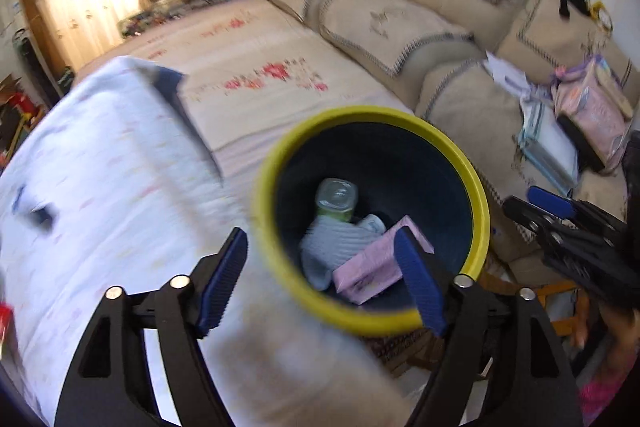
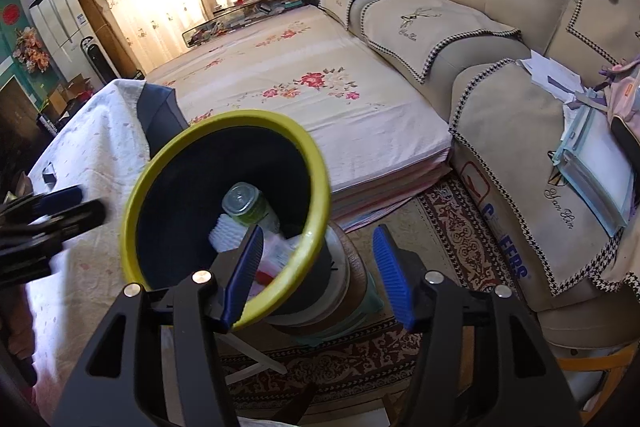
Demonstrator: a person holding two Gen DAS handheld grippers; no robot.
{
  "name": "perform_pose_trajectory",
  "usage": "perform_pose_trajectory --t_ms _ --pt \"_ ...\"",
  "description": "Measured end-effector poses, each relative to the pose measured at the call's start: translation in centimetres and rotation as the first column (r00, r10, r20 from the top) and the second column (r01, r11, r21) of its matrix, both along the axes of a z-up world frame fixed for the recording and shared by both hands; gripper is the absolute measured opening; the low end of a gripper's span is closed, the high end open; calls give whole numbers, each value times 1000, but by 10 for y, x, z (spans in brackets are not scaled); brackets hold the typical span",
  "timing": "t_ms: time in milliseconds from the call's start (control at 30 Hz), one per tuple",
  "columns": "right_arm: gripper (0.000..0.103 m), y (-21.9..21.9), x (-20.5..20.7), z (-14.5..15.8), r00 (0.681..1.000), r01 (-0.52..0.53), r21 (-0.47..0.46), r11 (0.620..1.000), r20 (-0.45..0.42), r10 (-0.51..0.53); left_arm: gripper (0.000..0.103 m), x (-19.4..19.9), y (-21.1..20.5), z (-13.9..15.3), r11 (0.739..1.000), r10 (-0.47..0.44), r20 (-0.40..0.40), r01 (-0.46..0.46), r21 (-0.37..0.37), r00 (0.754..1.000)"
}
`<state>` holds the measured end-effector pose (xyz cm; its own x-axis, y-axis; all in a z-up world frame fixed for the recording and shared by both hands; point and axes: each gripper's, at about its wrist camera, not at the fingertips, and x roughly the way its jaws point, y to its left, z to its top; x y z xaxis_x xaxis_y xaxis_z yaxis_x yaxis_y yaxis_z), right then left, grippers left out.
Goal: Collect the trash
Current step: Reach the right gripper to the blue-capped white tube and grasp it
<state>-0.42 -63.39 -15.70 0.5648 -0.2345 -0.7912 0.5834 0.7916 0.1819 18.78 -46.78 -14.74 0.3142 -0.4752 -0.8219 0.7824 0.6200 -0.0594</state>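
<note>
Your left gripper (image 1: 320,283) hangs spread wide over the bin's near rim with nothing between its ribbed blue pads, released. Your right gripper (image 2: 318,277) is also parted and holds nothing; its left finger crosses the rim in view, but whether it touches I cannot tell. The trash bin (image 1: 478,203), a round dark bucket with a smooth yellow lip, sits between the cloth-covered table (image 1: 100,187) and the sofa (image 1: 400,27), and the collected trash lies at its bottom. There you can see a clear jar (image 1: 336,197) with a greenish band, a pale ribbed foam sleeve (image 1: 332,243) and a pink carton (image 1: 376,263). The jar looks hard, smooth and likely slippery, perhaps breakable, so take it across its straight side. The foam should be light and squashy, giving under the pads. The carton looks light, stiff and flat-faced, best pinched across its narrow thickness. If you move the bin itself, the firm yellow lip is the obvious hold.
</note>
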Motion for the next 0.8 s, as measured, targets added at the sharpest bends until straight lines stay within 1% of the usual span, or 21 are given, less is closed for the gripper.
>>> perform_pose_trajectory --t_ms 67,167,267,300,367,400,433,467,633,700,733,800 --pt "55 9 10 2 999 -31 1 1000 5 31 84 -1 51 13 997 53 36 -51 -60 998" --pt "55 30 34 6 995 -101 -1 995 6 101 88 -3 117 26 986 136 96 -125 -114 986" --pt "55 63 68 13 977 -213 7 977 7 213 91 -3 191 34 963 243 160 -219 -155 957" --pt "55 75 80 15 969 -245 6 969 6 245 91 -1 218 35 952 283 174 -255 -166 943" --pt "55 104 106 22 946 -325 -9 946 4 325 92 2 260 37 932 348 198 -315 -180 916" --pt "55 117 117 26 935 -356 -15 934 5 356 92 5 284 37 918 386 211 -351 -188 898" --pt "55 132 130 30 919 -395 -16 919 7 395 92 8 300 37 908 409 218 -371 -195 886" --pt "55 147 142 34 903 -430 -17 903 11 431 92 13 321 37 892 443 226 -401 -208 868" --pt "55 217 206 53 802 -595 -39 803 41 596 93 37 391 33 831 548 238 -488 -267 802" --pt "55 241 233 55 763 -644 -45 764 34 645 93 43 412 26 812 573 223 -509 -288 789" --pt "55 251 245 55 752 -657 -49 752 23 659 93 45 421 24 801 584 207 -516 -302 785" --pt "55 269 270 53 731 -681 -70 729 -2 683 93 48 433 19 786 592 162 -520 -334 790"
